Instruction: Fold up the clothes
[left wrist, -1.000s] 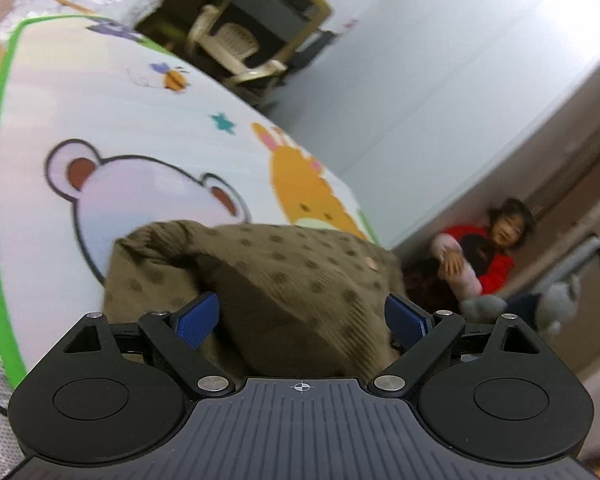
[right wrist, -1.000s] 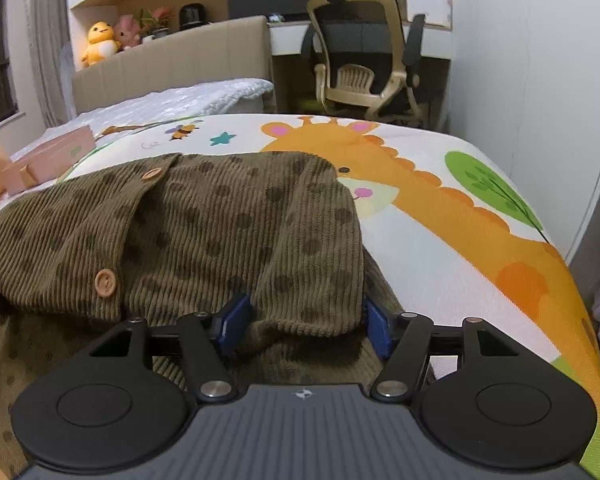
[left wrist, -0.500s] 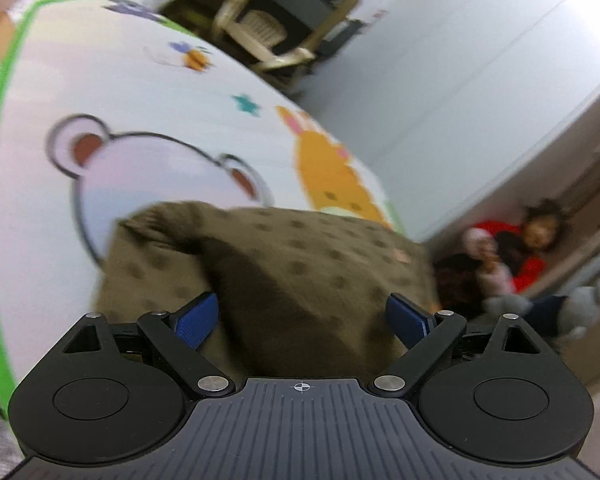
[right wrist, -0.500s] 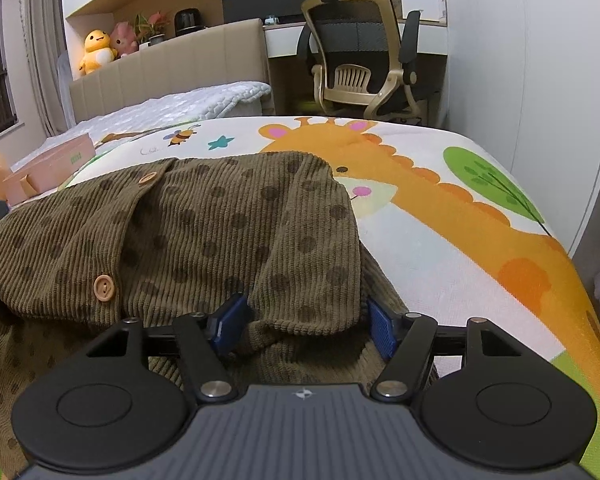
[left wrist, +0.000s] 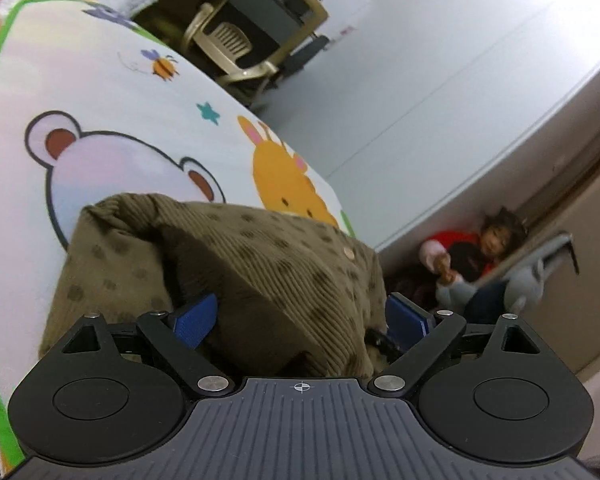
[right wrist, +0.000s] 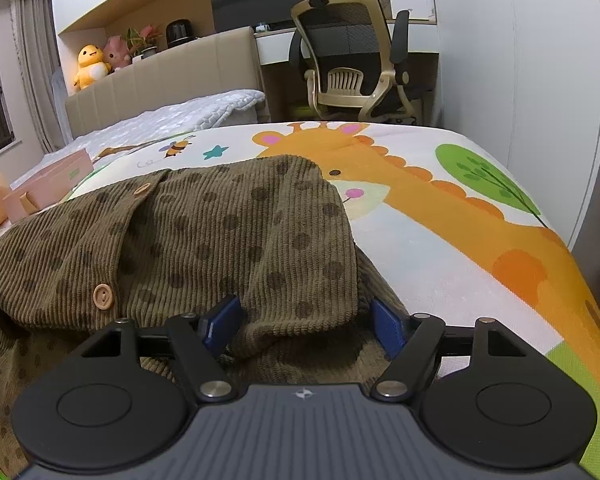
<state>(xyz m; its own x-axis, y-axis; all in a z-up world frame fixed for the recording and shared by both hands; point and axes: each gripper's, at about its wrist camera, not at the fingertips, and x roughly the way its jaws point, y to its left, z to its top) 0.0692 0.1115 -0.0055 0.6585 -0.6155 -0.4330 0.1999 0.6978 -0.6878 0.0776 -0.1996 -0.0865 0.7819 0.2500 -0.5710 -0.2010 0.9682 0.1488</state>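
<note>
One olive dotted corduroy garment lies on the cartoon play mat, folded over itself. Two wooden buttons show in the right view, one in the left. Left gripper: jaws spread wide, cloth bunched between the two blue pads, no pinch visible. Right gripper: same, jaws apart around a fold. One office chair stands beyond the mat.

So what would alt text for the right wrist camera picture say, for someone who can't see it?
An olive dotted cardigan with wooden buttons lies folded over on a cartoon giraffe mat, a bunch of its fabric between the blue pads of the right gripper, whose jaws stand apart. Behind are a bed, an office chair and plush toys.
</note>
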